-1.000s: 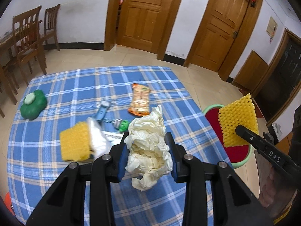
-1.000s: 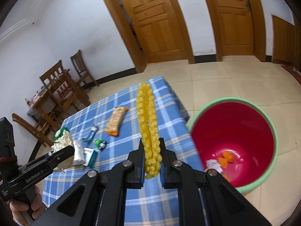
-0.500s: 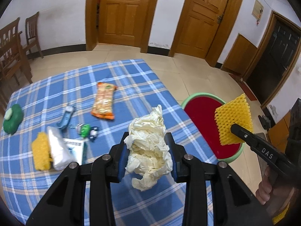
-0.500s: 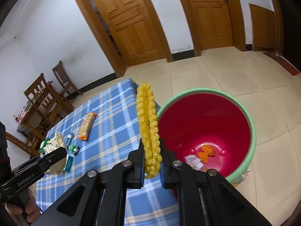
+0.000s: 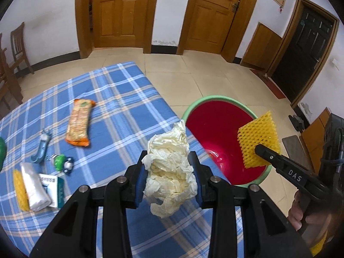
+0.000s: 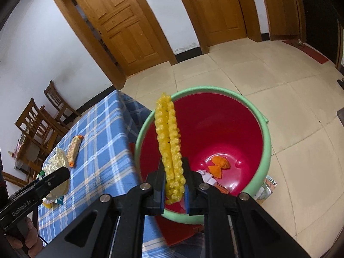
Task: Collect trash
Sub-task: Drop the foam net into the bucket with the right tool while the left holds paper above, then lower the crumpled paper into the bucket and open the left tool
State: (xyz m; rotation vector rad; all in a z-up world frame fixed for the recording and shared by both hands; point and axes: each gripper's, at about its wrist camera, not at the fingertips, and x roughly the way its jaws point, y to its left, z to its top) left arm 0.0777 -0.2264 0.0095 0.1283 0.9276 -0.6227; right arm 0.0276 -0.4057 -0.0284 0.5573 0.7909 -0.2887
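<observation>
- Left gripper (image 5: 169, 178): jaws pinched a crumpled tissue wad (image 5: 169, 169), held above the near right part of the table (image 5: 120, 99).
- Right gripper (image 6: 174, 188): the jaws had just been opening a little, with a yellow foam net (image 6: 169, 142) between them; the pads were at its lower end and the net stood upright over the bin (image 6: 266, 150).
- Bin: red inside with a green rim, on the floor just beside the table's right edge; orange scraps (image 6: 219, 165) and a white scrap lay at its bottom, partly hidden by the right gripper.
- On the table, left of the wad: a snack pack (image 5: 79, 122), a blue tool (image 5: 40, 148), a small green toy (image 5: 61, 161), a second yellow net (image 5: 19, 189), a white bag (image 5: 34, 187) and a box (image 5: 51, 185), the last three touching.
- Open tiled floor (image 5: 193, 77) lay far and right of the bin, up to two wooden doors (image 5: 116, 13).
- Chairs (image 6: 38, 120) stood at the far left.
- A green thing at the left edge of the left wrist view was cut off; small print was blurred.
</observation>
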